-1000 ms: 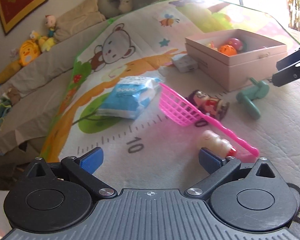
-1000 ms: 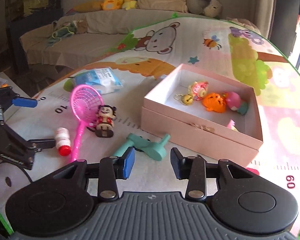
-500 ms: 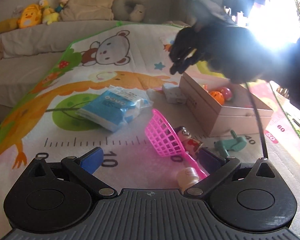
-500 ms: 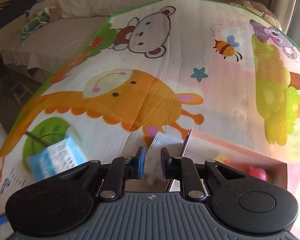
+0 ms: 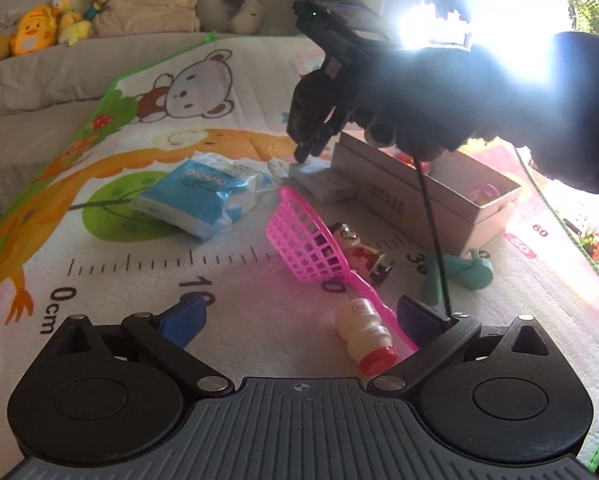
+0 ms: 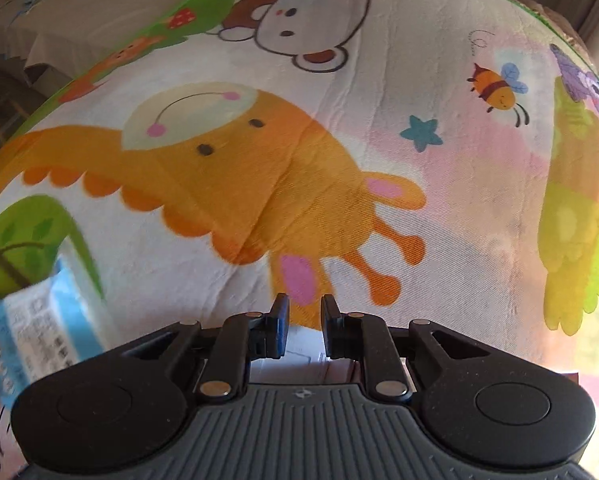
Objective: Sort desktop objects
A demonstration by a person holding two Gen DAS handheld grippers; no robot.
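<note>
Hovering over a small white box [image 5: 322, 184], the right gripper [image 5: 308, 151] is narrowed, nothing clamped; the left gripper [image 5: 299, 316] is spread wide, empty, a yogurt bottle [image 5: 364, 335] between its fingers.

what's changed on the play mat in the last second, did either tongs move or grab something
The right tongs swung from near the teal toy across to the far side of the pink box, coming down over the small white box, jaws narrowed but not yet gripping it. The left tongs shifted slightly and stayed open. The pink net, doll, bottle and tissue pack lie where they were.
</note>
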